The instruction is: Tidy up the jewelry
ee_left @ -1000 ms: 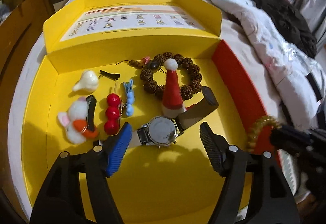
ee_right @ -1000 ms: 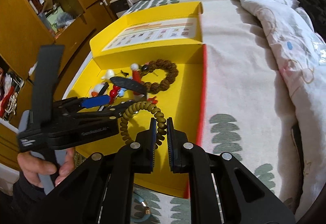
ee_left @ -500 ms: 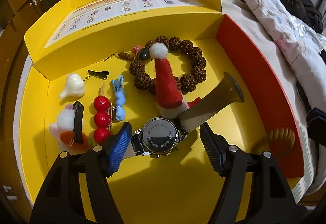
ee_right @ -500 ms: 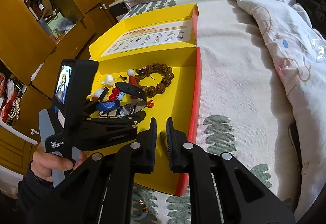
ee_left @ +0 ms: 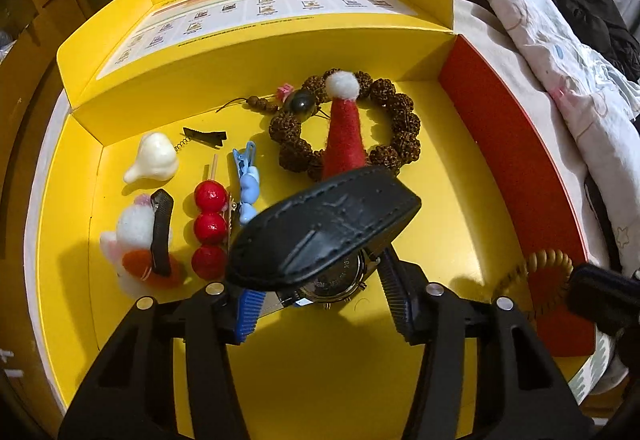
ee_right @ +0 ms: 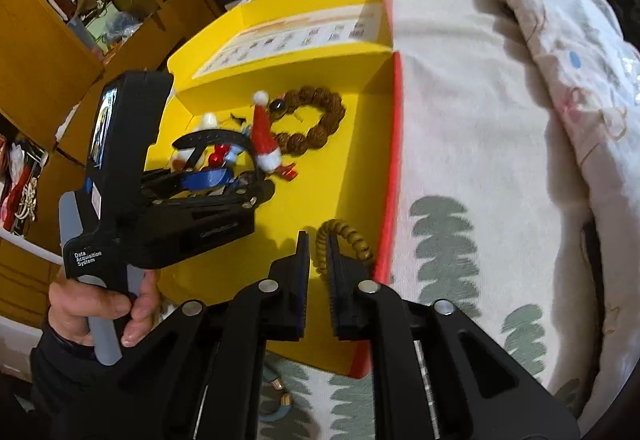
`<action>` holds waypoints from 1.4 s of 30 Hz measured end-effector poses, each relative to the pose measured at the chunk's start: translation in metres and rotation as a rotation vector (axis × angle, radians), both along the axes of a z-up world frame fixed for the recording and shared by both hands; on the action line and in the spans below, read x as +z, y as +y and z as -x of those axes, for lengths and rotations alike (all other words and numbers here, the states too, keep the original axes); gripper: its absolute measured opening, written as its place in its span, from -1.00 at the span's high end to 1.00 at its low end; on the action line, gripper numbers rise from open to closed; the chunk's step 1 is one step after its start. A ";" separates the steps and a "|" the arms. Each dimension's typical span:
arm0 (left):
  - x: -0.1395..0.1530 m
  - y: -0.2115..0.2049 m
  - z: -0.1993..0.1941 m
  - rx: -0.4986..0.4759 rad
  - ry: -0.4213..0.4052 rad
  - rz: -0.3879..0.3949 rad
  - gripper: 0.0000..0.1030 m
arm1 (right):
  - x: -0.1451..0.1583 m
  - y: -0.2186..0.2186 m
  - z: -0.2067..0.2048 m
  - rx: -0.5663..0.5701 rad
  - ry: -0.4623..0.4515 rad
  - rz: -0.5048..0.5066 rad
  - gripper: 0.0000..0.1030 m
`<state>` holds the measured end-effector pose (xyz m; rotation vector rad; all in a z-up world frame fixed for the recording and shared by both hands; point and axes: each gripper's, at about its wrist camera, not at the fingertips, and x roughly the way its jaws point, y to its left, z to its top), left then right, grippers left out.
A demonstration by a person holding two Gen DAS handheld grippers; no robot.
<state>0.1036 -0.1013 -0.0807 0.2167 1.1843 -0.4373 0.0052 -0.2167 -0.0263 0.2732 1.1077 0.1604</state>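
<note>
Our left hand-held gripper [ee_left: 320, 282] has just been closing, about half open, and pinches the watch [ee_left: 324, 224] by its case at six o'clock of the seed-bead bracelet [ee_left: 404, 120], strap arching up. We judge the grip should stay on the case and rise straight, so the strap clears the Santa hat clip [ee_left: 344, 144] at twelve. Our right hand-held gripper [ee_right: 318, 252] has just been opening to a narrow gap; the coil bracelet [ee_right: 352, 236] sits loose between its pads, at four o'clock in the yellow box [ee_left: 360, 360] on the bed [ee_right: 480, 160]. We count one watch, two bracelets, one hat clip, one red berry clip [ee_left: 210, 228], one blue clip [ee_left: 248, 184], one white charm [ee_left: 154, 160], one plush clip [ee_left: 132, 240]
</note>
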 end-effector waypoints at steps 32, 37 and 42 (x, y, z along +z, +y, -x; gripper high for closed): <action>0.001 0.024 -0.007 0.097 0.053 0.063 -0.01 | -0.038 0.062 -0.017 0.119 0.067 0.333 0.19; 0.006 0.029 -0.007 0.115 0.047 0.068 -0.01 | -0.045 0.069 -0.018 0.133 0.054 0.428 0.29; 0.013 0.042 -0.008 0.138 0.039 0.084 -0.01 | -0.043 0.066 -0.018 0.141 0.068 0.399 0.80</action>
